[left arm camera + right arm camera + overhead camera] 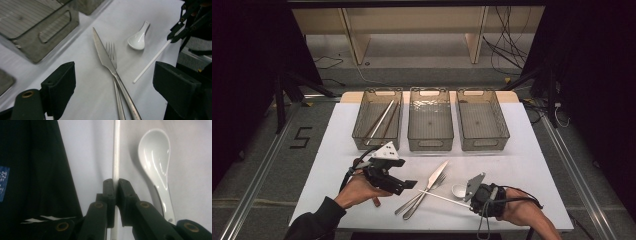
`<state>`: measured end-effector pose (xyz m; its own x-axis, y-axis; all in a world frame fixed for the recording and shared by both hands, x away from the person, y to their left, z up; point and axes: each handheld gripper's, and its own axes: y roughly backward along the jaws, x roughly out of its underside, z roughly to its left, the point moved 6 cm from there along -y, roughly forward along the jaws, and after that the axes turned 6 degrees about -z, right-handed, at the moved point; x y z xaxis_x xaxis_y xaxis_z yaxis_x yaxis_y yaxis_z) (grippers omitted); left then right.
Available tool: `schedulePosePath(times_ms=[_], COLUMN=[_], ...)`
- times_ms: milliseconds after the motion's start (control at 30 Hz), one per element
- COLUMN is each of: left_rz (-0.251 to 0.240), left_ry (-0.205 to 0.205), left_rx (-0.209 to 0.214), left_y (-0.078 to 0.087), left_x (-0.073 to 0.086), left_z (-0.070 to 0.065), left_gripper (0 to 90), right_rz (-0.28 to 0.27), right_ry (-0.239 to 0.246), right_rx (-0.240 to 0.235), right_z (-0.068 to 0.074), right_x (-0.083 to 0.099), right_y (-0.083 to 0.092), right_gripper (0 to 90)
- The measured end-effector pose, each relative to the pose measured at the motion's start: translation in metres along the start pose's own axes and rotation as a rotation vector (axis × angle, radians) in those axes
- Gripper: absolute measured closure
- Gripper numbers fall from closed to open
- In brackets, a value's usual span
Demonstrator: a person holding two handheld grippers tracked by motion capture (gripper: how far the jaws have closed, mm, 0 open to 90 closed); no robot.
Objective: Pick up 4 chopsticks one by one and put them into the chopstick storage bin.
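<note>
- High view: the right claw (468, 196) sits at the near right of the white tabletop (532, 165), clenched on one end of a thin white plastic chopstick (443, 198), which runs left from it and crosses the handles of the cutlery. A small white ceramic soup spoon (458, 190) lies just beside that claw, on its far side. A steel table knife (428, 188) and a steel fork (424, 194) lie crossed in the middle near part. The left claw (408, 185) hovers at the near left, jaws spread and holding nothing. Three clear grey plastic bins (430, 120) stand in a row at the far side; the left one holds long sticks.
- Left gripper view: its two black jaws stand wide apart, with the knife (105, 56) lying over the fork (111, 53) between them. The soup spoon (138, 38) and the chopstick (152, 61) lie beyond, the chopstick's far end in the right claw (172, 37).
- Right gripper view: the jaws pinch the chopstick (116, 150) tight; the soup spoon (156, 157) lies just to its right.
</note>
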<state>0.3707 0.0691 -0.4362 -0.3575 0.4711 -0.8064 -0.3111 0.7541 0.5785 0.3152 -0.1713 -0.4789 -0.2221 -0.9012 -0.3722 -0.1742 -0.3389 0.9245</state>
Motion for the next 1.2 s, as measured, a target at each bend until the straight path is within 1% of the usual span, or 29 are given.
schedulePosePath(times_ms=[67, 100, 133, 167, 200, 233, 333, 367, 433, 500, 533, 600, 633, 700, 733, 800, 867, 933, 1000, 1033, 1100, 1133, 1167, 1200], left_rz=[0.035, 0.056, 0.069, 0.088, 0.104, 0.119, 0.156, 0.168, 0.204, 0.235, 0.245, 0.252, 0.255, 0.271, 0.279, 0.298, 0.311, 0.313, 0.316, 0.318, 0.323, 0.323, 0.326, 0.330], left_ry=[-0.034, -0.061, -0.076, -0.084, -0.096, -0.110, -0.129, -0.134, -0.135, -0.146, -0.152, -0.170, -0.181, -0.209, -0.221, -0.248, -0.270, -0.276, -0.272, -0.278, -0.288, -0.290, -0.291, -0.287], left_rx=[0.032, 0.043, 0.050, 0.062, 0.071, 0.080, 0.104, 0.112, 0.127, 0.134, 0.138, 0.159, 0.166, 0.167, 0.172, 0.179, 0.182, 0.187, 0.195, 0.197, 0.207, 0.209, 0.216, 0.220], left_y=[-0.006, -0.009, -0.011, -0.013, -0.015, -0.017, -0.021, -0.022, -0.025, -0.029, -0.031, -0.033, -0.034, -0.036, -0.037, -0.039, -0.040, -0.040, -0.040, -0.040, -0.040, -0.040, -0.041, -0.041], left_x=[-0.002, -0.003, -0.003, -0.003, -0.002, -0.001, 0.001, 0.002, 0.005, 0.008, 0.009, 0.011, 0.011, 0.013, 0.014, 0.016, 0.018, 0.018, 0.018, 0.018, 0.018, 0.019, 0.019, 0.019], left_z=[-0.009, -0.012, -0.015, -0.018, -0.021, -0.023, -0.028, -0.029, -0.031, -0.034, -0.035, -0.040, -0.041, -0.043, -0.044, -0.046, -0.048, -0.050, -0.051, -0.051, -0.053, -0.054, -0.054, -0.055], left_gripper=[18.6, 18.7, 19.2, 19.5, 19.8, 20.3, 21.6, 22.0, 23.0, 24.2, 24.8, 27.6, 28.7, 31.3, 32.5, 35.8, 40.0, 43.4, 46.1, 47.3, 50.0, 51.1, 52.8, 54.3], right_rz=[0.001, -0.006, 0.003, -0.008, 0.001, -0.004, -0.011, -0.010, -0.006, -0.002, -0.007, -0.004, -0.005, -0.011, -0.008, -0.008, -0.007, -0.007, -0.011, -0.011, -0.018, -0.015, -0.016, -0.019], right_ry=[0.017, 0.023, 0.037, 0.040, 0.057, 0.072, 0.088, 0.096, 0.122, 0.122, 0.132, 0.146, 0.142, 0.156, 0.149, 0.165, 0.164, 0.169, 0.179, 0.170, 0.177, 0.178, 0.189, 0.188], right_rx=[-0.003, 0.003, -0.001, 0.006, 0.004, 0.009, 0.016, 0.011, 0.013, 0.008, 0.009, 0.005, 0.009, 0.011, 0.012, 0.008, 0.004, 0.005, 0.003, 0.003, 0.006, -0.002, 0.002, 0.002], right_z=[0.002, 0.002, 0.002, 0.002, 0.002, 0.002, 0.004, 0.005, 0.006, 0.008, 0.008, 0.009, 0.010, 0.010, 0.011, 0.012, 0.013, 0.013, 0.014, 0.015, 0.016, 0.017, 0.017, 0.018], right_x=[-0.005, -0.008, -0.009, -0.012, -0.014, -0.017, -0.025, -0.027, -0.030, -0.033, -0.035, -0.036, -0.036, -0.038, -0.038, -0.038, -0.038, -0.039, -0.039, -0.040, -0.040, -0.041, -0.041, -0.041], right_y=[0.000, -0.001, 0.000, 0.000, 0.001, 0.001, 0.002, 0.002, 0.001, 0.001, 0.000, -0.001, -0.001, 0.000, 0.000, 0.001, 0.001, 0.001, 0.001, 0.001, 0.001, 0.002, 0.002, 0.001], right_gripper=[85.5, 85.5, 85.4, 85.5, 85.5, 85.5, 85.4, 85.5, 85.4, 85.4, 85.4, 85.4, 85.4, 85.4, 85.4, 85.4, 85.4, 85.4, 85.4, 85.4, 85.4, 85.4, 85.4, 85.4])
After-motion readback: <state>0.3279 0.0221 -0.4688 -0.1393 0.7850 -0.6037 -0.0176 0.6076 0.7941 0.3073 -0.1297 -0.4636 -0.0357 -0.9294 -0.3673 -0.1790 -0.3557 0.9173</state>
